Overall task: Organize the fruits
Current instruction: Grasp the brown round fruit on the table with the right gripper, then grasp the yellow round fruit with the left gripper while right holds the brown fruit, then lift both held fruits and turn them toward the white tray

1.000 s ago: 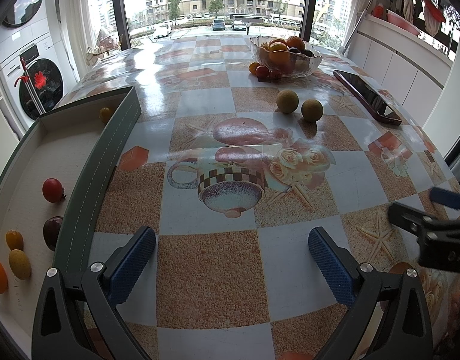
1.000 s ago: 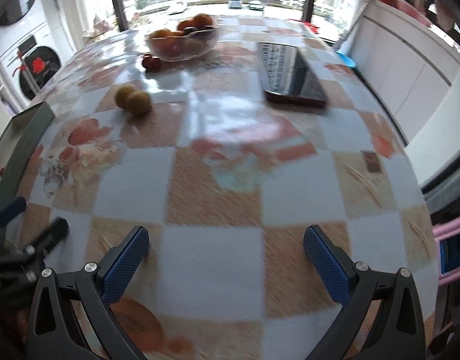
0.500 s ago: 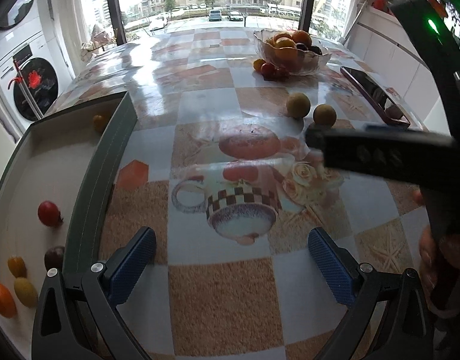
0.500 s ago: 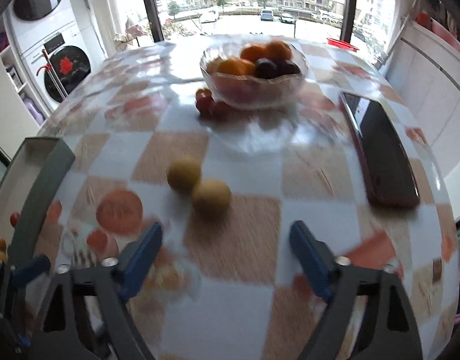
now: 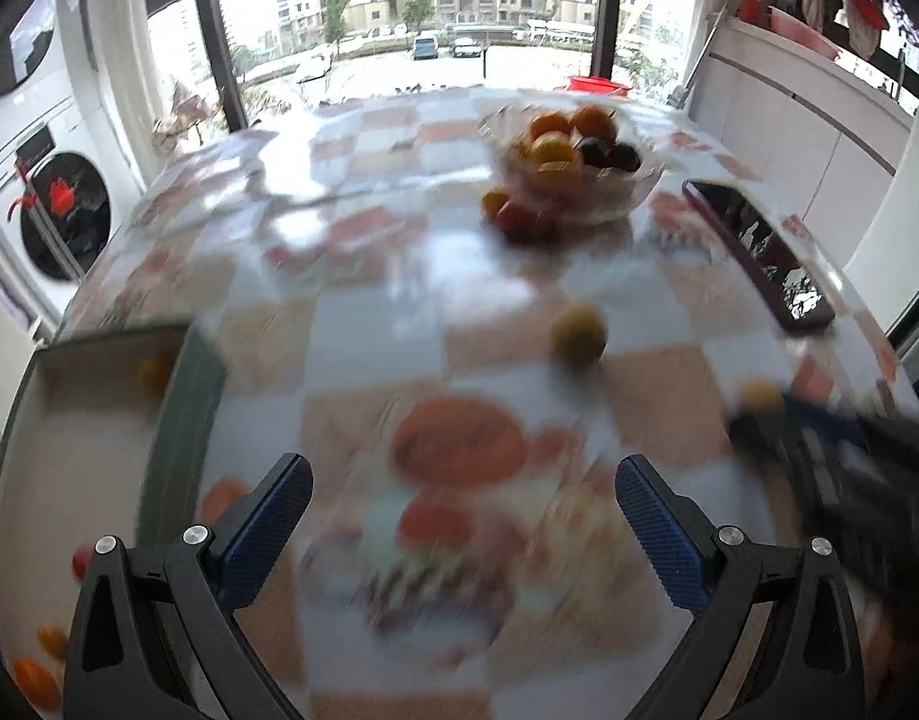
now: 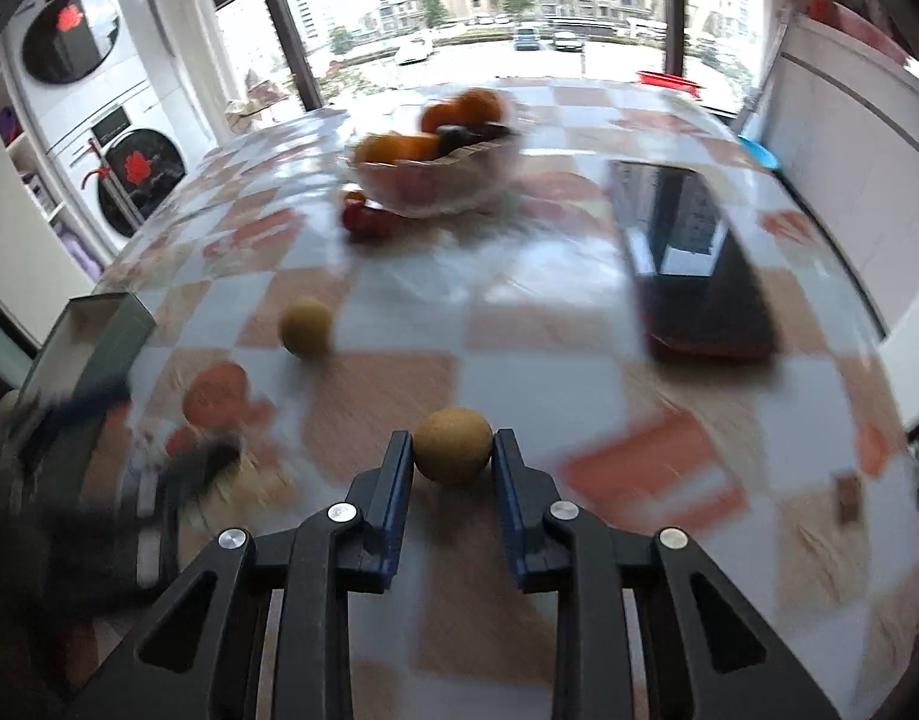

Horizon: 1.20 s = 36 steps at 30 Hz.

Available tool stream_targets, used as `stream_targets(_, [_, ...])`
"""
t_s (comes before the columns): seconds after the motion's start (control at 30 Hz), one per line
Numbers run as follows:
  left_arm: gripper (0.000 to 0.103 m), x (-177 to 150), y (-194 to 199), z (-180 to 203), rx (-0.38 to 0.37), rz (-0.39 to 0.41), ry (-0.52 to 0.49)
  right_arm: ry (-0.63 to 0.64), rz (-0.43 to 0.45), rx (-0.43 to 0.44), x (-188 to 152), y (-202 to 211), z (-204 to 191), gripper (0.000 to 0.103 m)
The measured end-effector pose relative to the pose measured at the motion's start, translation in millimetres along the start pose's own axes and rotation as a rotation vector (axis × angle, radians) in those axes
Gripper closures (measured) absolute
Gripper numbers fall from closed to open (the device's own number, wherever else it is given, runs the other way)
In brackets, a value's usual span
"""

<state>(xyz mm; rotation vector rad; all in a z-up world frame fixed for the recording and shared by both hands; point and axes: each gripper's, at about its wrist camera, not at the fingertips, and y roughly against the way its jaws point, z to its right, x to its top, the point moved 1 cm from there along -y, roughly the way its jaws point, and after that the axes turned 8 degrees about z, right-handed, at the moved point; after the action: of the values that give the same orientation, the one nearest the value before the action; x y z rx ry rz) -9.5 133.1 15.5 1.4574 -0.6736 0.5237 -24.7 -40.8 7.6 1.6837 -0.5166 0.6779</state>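
Observation:
My right gripper (image 6: 453,450) is shut on a round tan fruit (image 6: 452,445), held between its blue pads just above the table. The same fruit (image 5: 759,393) shows blurred at the right gripper's tip in the left wrist view. A second tan fruit (image 6: 305,326) lies on the table to the left, and it also shows in the left wrist view (image 5: 578,329). My left gripper (image 5: 459,510) is open and empty over the tablecloth. A glass bowl (image 5: 630,204) of oranges and plums stands at the back. A green-rimmed tray (image 5: 180,414) at the left holds several small fruits.
A dark phone (image 6: 693,258) lies on the table at the right, near the edge; it also shows in the left wrist view (image 5: 759,252). Small red and orange fruits (image 5: 513,213) sit beside the bowl. Washing machines (image 5: 51,204) stand at the left.
My right gripper moved down to the nearer tan fruit and shut on it. My left gripper moved forward over the table; its view is blurred.

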Motion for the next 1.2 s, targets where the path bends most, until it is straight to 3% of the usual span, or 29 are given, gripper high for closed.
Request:
stream_targets(0.27, [0.002, 30.4, -34.1, 29.3, -0.007, 0.022, -0.007, -0.067, 0.017, -0.015, -33.1, 36.2, 25.8, 0.074])
stream_targets(0.3, [0.007, 30.9, -35.5, 30.7, 0.000, 0.023, -0.008, -0.068, 0.017, -0.013, -34.1, 37.2, 25.9, 0.074])
stream_targets(0.37, [0.028, 31.2, -41.6, 32.4, -0.001, -0.003, -0.001, -0.064, 0.017, -0.014, -37.3, 39.5, 25.1, 0.074])
stream_targets(0.4, [0.029, 31.2, -45.0, 31.4, -0.009, -0.016, 0.019, -0.063, 0.018, -0.014, -39.3, 40.4, 25.0, 0.074])
stream_targets(0.5, [0.046, 31.7, -43.3, 29.1, -0.002, 0.000, 0.051, -0.063, 0.021, -0.013, -45.1, 44.6, 23.0, 0.074])
stream_targets(0.53, [0.063, 31.4, -41.1, 30.5, -0.009, 0.008, 0.040, -0.060, 0.021, -0.014, -46.5, 45.9, 22.5, 0.074])
stream_targets(0.57, [0.073, 30.7, -39.9, 31.9, -0.015, 0.008, 0.031, -0.056, 0.021, -0.016, -48.3, 47.4, 21.7, 0.074])
stream_targets(0.6, [0.076, 29.1, -37.9, 33.5, -0.021, 0.004, 0.021, -0.054, 0.021, -0.017, -49.6, 48.5, 21.3, 0.074])
stream_targets(0.73, [0.076, 9.3, -18.4, 28.2, -0.050, -0.001, 0.024, -0.059, 0.018, -0.019, -55.8, 53.9, 19.1, 0.074])
stream_targets(1.07, [0.076, -85.1, 69.9, -3.2, -0.031, 0.012, 0.042, -0.046, 0.005, 0.008, -78.4, 70.8, -3.8, 0.074])
stream_targets(1.2, [0.076, -103.6, 87.8, -12.1, -0.016, 0.016, 0.054, -0.028, 0.000, 0.014, -89.4, 78.7, -17.8, 0.074])
